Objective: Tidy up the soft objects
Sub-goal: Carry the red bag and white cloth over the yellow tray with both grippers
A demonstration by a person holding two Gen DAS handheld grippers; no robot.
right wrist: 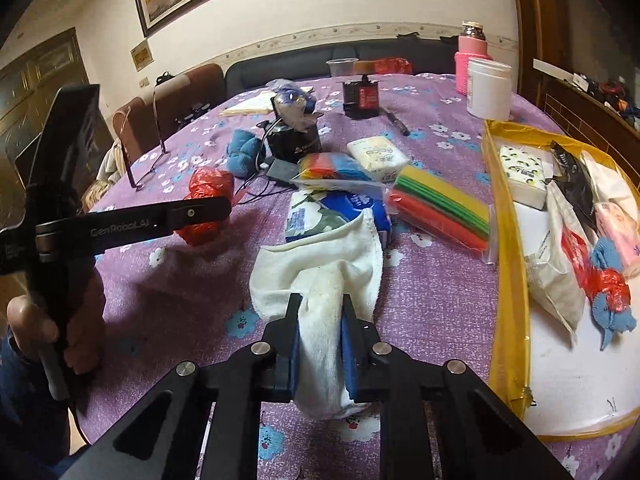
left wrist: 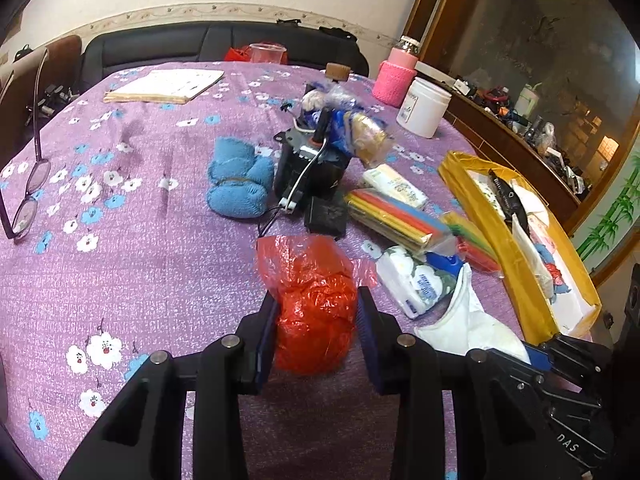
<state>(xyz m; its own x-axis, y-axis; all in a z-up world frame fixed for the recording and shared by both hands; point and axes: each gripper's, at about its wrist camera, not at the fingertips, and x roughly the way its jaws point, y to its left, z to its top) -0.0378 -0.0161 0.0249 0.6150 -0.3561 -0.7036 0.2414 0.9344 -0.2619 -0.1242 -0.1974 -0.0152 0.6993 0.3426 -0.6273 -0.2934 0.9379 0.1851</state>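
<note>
While the left claw (left wrist: 316,320) clamped the red plastic bag (left wrist: 316,304), right claw (right wrist: 320,344) was pinched onto the white towel (right wrist: 320,276). Both lay on the purple worktop (left wrist: 140,248), left of the yellow tray (right wrist: 504,264); towel nearer it, touching the tissue pack (right wrist: 336,212).

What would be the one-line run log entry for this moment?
left gripper: shut on red plastic bag | right gripper: shut on white towel | yellow tray: partly filled
</note>
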